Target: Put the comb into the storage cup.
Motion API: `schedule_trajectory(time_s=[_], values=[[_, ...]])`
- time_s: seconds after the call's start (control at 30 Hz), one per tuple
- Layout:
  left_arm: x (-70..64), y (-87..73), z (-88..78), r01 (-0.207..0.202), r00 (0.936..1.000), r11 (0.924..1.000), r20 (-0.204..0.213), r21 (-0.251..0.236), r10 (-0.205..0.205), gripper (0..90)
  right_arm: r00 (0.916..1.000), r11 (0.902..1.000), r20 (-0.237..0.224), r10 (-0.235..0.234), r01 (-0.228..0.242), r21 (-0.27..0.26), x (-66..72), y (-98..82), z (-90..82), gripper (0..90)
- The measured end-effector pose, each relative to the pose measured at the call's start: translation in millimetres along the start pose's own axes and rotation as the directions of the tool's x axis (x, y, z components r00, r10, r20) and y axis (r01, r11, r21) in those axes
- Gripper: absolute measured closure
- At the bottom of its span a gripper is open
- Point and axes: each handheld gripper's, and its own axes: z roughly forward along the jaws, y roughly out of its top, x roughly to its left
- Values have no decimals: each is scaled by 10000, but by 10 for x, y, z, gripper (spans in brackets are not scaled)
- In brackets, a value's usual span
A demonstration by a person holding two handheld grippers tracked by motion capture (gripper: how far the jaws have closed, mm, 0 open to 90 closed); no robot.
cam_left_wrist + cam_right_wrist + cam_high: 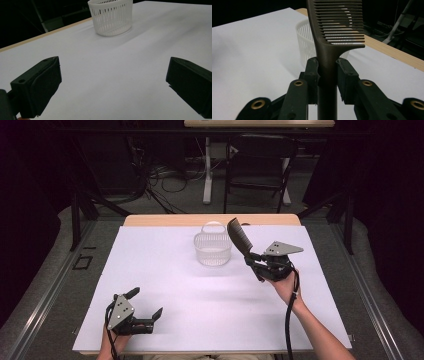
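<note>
The right gripper (253, 261) is clamped on a dark comb (239, 238), held above the right half of the table (165, 270). In the right gripper view the two jaws press on the comb's (329, 47) handle from both sides, just below where the teeth begin. The handle runs down between the jaws and past them toward the camera. The toothed end rises up and away from the gripper. From the high view, the comb tilts up and to the left, its tip standing just right of the white basket (213, 247). Whether the tip hangs over the basket's rim or only beside it is hard to judge.

The basket sits upright near the far middle of the table, with slotted walls and a thin handle arching over its mouth. In the left gripper view the basket (111, 16) stands well beyond the jaws.

The left gripper (147, 304) rests low at the near left corner of the table. Its jaws are wide apart with only bare table between them.
</note>
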Motion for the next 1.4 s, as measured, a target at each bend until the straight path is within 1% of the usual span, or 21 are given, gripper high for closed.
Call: schedule_trajectory(time_s=[0.07,0.23,0.6,0.77,1.03,1.4], values=[[-2,-2,-2,-13,10000,10000,21,12,13,2,10000,10000,-7,-55,55,-16,-2,16,13,723],[11,-9,-7,102,9999,9999,-33,-1,-102,3,10000,9999,-36,-27,27,-121,-9,56,37,723],[1,0,14,-13,10000,10000,43,44,13,3,10000,9997,-55,61,-62,-228,-29,108,70,723],[11,-6,5,52,10000,10000,-8,20,-52,2,9999,9994,-45,109,-110,-314,-45,146,76,724],[10,-6,3,32,10000,10000,-9,11,-32,3,9998,9993,-158,113,-119,-346,-35,186,155,724],[11,-4,1,62,10000,10000,1,-44,-62,3,9996,9988,-198,189,-197,-442,-54,250,203,724]])
